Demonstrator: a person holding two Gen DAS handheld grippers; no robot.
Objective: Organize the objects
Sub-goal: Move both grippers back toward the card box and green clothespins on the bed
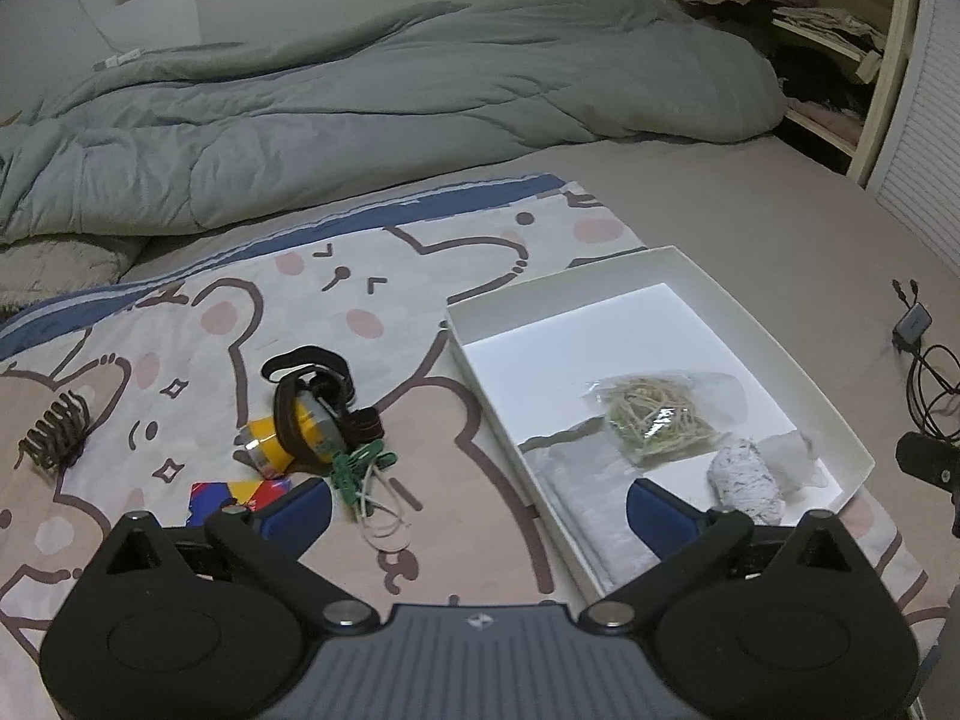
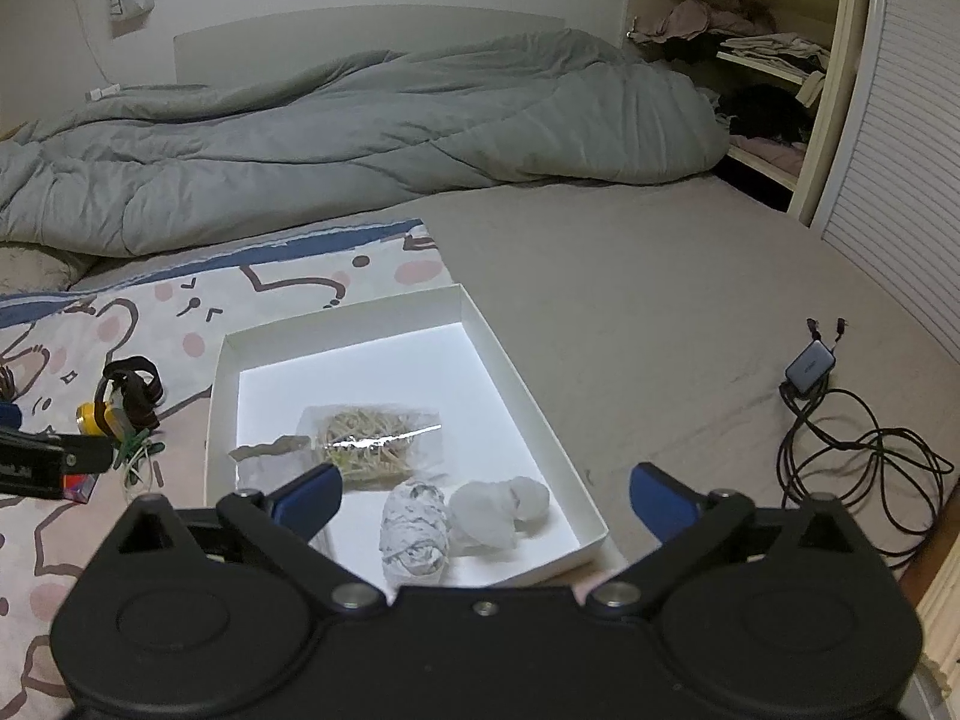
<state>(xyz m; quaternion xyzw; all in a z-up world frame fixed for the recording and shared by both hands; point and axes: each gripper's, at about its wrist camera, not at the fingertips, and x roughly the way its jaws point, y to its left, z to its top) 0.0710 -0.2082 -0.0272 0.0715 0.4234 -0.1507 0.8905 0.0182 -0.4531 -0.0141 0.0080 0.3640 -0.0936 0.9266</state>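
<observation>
A white tray (image 1: 690,267) lies on the bed. It holds a clear bag of rubber bands (image 1: 657,417), a speckled rolled cloth (image 1: 744,483), a crumpled translucent bag (image 1: 792,456) and a folded grey cloth (image 1: 576,480). Left of the tray lie a yellow headlamp (image 1: 306,414), green clips (image 1: 360,465), loose rubber bands (image 1: 384,516), a colourful card (image 1: 240,495) and a dark hair claw (image 1: 57,432). My left gripper (image 1: 480,507) hangs open over the tray's left rim, holding nothing. My right gripper (image 2: 486,495) stands open above the rolled cloth (image 2: 417,531) and crumpled bag (image 2: 498,507) at the near end of the tray (image 2: 516,372), with nothing between its pads.
A cartoon-print blanket (image 1: 360,300) lies under the loose items. A grey-green duvet (image 1: 360,108) is heaped across the far side of the bed. A charger with coiled black cable (image 2: 840,438) rests on the bare sheet to the right. Shelves with clothes (image 2: 750,48) stand at the back right.
</observation>
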